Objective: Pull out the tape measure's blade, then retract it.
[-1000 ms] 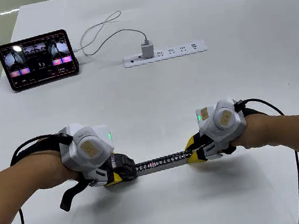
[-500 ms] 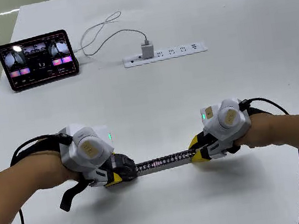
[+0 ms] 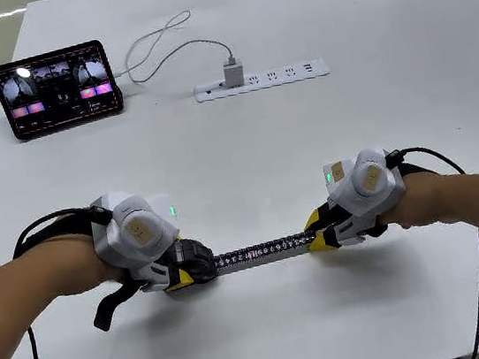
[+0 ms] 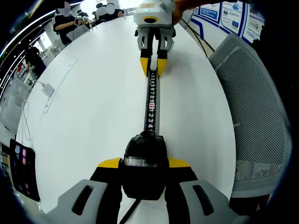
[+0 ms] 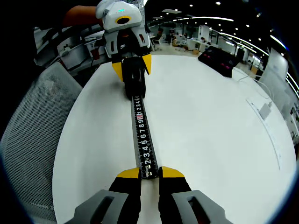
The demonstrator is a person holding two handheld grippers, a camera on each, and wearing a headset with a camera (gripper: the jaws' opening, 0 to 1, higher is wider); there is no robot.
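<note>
A black tape measure case sits low over the white table, held between the yellow-tipped jaws of my left gripper; its own view has the case right at the jaws. The numbered blade runs out from the case to my right gripper, which is shut on the blade's end. In the right gripper view the blade stretches from the jaws to the case in the left gripper. In the left gripper view the blade leads to the right gripper.
At the table's far left a lit tablet is propped up. A white power strip with a charger and cable lies farther back. A mesh chair stands by the table's near edge.
My right gripper has moved right with the blade's end, so a longer stretch of blade is out of the case. The left gripper has stayed about where it was.
</note>
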